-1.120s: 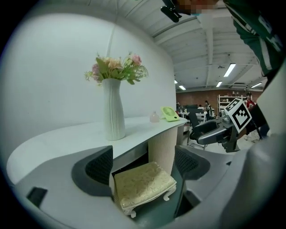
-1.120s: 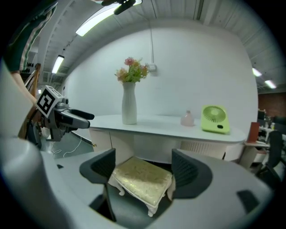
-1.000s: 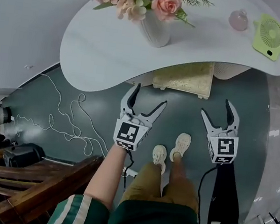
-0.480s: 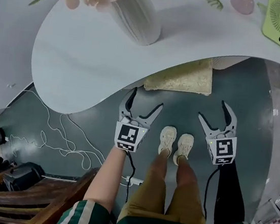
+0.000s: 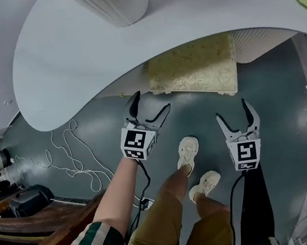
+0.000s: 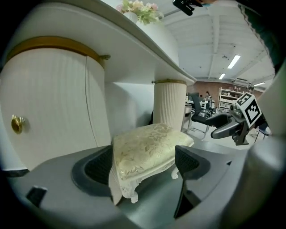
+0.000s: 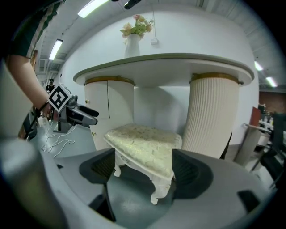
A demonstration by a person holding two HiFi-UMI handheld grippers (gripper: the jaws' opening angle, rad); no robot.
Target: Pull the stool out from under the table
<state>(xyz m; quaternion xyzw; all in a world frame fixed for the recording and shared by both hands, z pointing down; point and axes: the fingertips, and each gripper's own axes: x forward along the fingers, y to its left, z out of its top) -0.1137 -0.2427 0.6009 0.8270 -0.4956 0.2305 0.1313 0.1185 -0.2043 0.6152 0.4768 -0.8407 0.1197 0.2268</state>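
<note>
Cream stool (image 5: 194,68), one, under one white table (image 5: 82,65); left gripper (image 5: 152,100), right gripper (image 5: 231,109): jaws wide, empty.

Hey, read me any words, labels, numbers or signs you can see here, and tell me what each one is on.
No text can be read anywhere.
The cube on the left tongs: a black-and-white square pattern, no words.
The cube on the right tongs: the same kind of pattern.
The stool and table: no print.

Left hand-held gripper (image 5: 151,103) and right hand-held gripper (image 5: 232,111) side by side, jaws wide apart, tips downward.
</note>
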